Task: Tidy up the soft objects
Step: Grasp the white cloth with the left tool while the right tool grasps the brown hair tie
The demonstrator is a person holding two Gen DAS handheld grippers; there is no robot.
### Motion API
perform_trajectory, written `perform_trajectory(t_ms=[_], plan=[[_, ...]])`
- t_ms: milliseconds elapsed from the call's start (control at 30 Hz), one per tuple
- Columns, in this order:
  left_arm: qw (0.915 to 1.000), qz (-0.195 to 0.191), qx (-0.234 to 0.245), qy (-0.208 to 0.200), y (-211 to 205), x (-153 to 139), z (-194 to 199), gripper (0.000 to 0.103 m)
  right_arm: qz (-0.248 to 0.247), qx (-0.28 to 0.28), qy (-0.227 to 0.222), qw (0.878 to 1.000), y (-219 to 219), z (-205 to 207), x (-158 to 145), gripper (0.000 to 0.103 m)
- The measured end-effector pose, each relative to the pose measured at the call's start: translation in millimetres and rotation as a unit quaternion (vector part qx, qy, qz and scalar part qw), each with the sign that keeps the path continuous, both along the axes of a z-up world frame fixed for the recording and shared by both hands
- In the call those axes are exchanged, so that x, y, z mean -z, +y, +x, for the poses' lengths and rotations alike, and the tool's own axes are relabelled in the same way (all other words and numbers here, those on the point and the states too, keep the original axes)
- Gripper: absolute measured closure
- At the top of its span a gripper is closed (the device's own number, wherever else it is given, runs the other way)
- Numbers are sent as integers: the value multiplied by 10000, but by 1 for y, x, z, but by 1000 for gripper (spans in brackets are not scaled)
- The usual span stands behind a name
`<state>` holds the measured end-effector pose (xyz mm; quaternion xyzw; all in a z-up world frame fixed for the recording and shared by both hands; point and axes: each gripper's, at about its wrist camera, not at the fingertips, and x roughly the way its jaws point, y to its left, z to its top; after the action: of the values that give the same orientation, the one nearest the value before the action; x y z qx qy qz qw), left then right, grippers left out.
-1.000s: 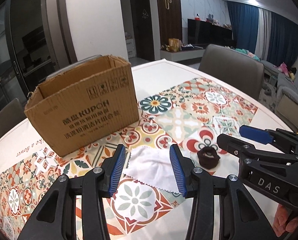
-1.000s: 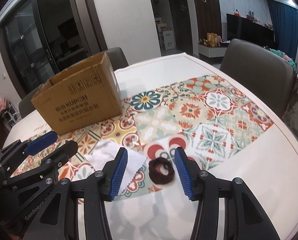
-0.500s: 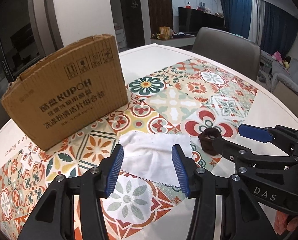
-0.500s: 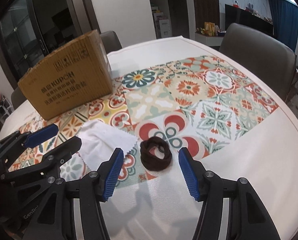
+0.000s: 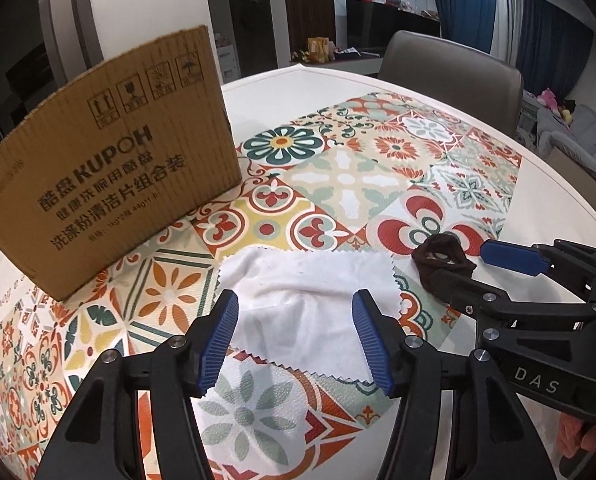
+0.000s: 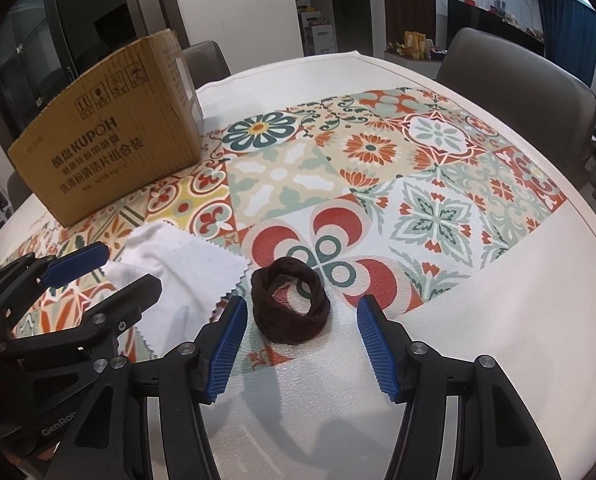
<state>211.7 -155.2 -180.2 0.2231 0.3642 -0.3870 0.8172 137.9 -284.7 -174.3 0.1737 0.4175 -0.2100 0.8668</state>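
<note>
The cardboard box (image 5: 109, 184) at far left carries "KUPOH" in bold dark letters, Chinese characters beside and below it, and a row of square handling symbols along the top. "DAS" reads in pale letters on the right gripper (image 5: 536, 374), near right. "GenRob", cut off, shows on the left gripper (image 6: 59, 426), near left. Small script along the tablecloth (image 5: 7, 304) edge is unreadable.

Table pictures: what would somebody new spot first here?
Probably the bright flower-tile mat covering the middle of the white table, with the big brown cardboard box standing at its far left. Close up, the left tongs hang open over a white cloth with zigzag edges. Beside them, the right tongs sit open around a dark brown hair scrunchie.
</note>
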Motion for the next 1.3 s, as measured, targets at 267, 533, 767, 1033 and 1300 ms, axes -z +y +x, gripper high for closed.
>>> perform_trajectory(t_ms=[267,533,767,1033,1300], plan=[[9999,156,-46,-37,-5,13,1,44,-211,-22,50,9998,0,3,4,45],[9998,141,-103,-8,-6,18,2,49,-270,-105,2,9996,-1,6,5,46],[9997,-42,56,240,-9,18,-3,80,-294,-435,-12,9986,10,10,5,67],[9989,-96,-112,437,-12,16,-4,98,76,-501,-87,9987,5,8,3,88],[9982,-252,-359,404,-5,3,-10,98,56,-591,-224,9980,9,2,-10,88]])
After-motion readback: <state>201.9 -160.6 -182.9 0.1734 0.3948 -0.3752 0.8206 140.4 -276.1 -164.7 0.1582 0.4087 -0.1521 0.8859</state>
